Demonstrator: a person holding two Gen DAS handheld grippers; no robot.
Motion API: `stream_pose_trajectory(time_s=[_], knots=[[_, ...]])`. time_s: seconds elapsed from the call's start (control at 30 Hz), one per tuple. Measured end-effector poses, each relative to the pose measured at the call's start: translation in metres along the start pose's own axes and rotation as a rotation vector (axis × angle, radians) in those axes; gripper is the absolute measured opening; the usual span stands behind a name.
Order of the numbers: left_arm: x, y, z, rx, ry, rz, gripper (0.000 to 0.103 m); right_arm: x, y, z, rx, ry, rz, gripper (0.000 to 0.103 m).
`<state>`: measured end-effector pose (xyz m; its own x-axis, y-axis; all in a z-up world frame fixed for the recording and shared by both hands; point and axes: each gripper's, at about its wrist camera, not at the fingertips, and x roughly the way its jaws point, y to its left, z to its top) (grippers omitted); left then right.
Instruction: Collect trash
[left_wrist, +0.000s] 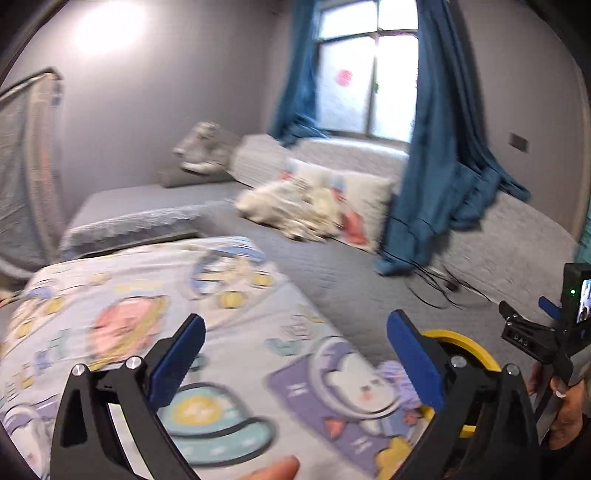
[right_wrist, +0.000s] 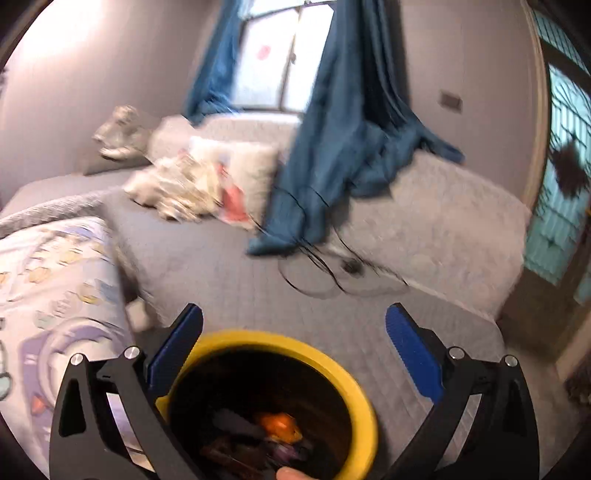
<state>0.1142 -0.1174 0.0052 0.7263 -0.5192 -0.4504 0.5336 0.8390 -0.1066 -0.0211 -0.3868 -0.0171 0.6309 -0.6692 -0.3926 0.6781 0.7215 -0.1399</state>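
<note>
A bin with a yellow rim (right_wrist: 266, 338) stands on the grey bed directly below my right gripper (right_wrist: 293, 347). The gripper is open and grips nothing. Inside the dark bin lie an orange scrap (right_wrist: 279, 424) and several dark wrappers. My left gripper (left_wrist: 295, 354) is also open and empty, hovering over a cartoon-print quilt (left_wrist: 147, 295). In the left wrist view the bin's yellow rim (left_wrist: 465, 341) shows behind the right finger. The right gripper (left_wrist: 526, 306) appears there at the far right, held by a hand. Both views are motion-blurred.
The grey bed cover (right_wrist: 258, 295) stretches ahead. On it lie a coiled black cable (right_wrist: 332, 273), the end of a blue curtain (right_wrist: 332, 147), white plush pillows (right_wrist: 192, 177) and a folded grey blanket (left_wrist: 129, 225). A window (left_wrist: 369, 74) is behind, with a padded grey ledge (right_wrist: 443, 221) at the right.
</note>
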Motion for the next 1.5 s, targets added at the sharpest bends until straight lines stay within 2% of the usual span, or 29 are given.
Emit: stream_pose_trajectory(time_s=[0.23,0.4,0.5,0.73,0.93,1.5], knots=[[-0.078,0.05,-0.015,-0.061,-0.089,0.226,0.095,-0.078,0.082,0.014,-0.022,-0.129,0.277,0.095],[-0.119,0.067,-0.027,-0.121,-0.127,0.321,0.095,-0.121,0.135,0.014,-0.064,-0.148,0.423,0.095],[-0.136,0.07,-0.037,-0.137,-0.155,0.364,0.095,-0.14,0.15,0.011,-0.064,-0.165,0.463,0.095],[-0.165,0.07,-0.05,-0.152,-0.209,0.423,0.095,-0.162,0.169,0.0,-0.08,-0.159,0.502,0.095],[-0.18,0.057,-0.053,-0.119,-0.28,0.476,0.095,-0.163,0.168,-0.004,-0.059,-0.153,0.485,0.095],[-0.186,0.056,-0.05,-0.145,-0.312,0.49,0.095,-0.161,0.166,-0.008,-0.04,-0.14,0.471,0.095]])
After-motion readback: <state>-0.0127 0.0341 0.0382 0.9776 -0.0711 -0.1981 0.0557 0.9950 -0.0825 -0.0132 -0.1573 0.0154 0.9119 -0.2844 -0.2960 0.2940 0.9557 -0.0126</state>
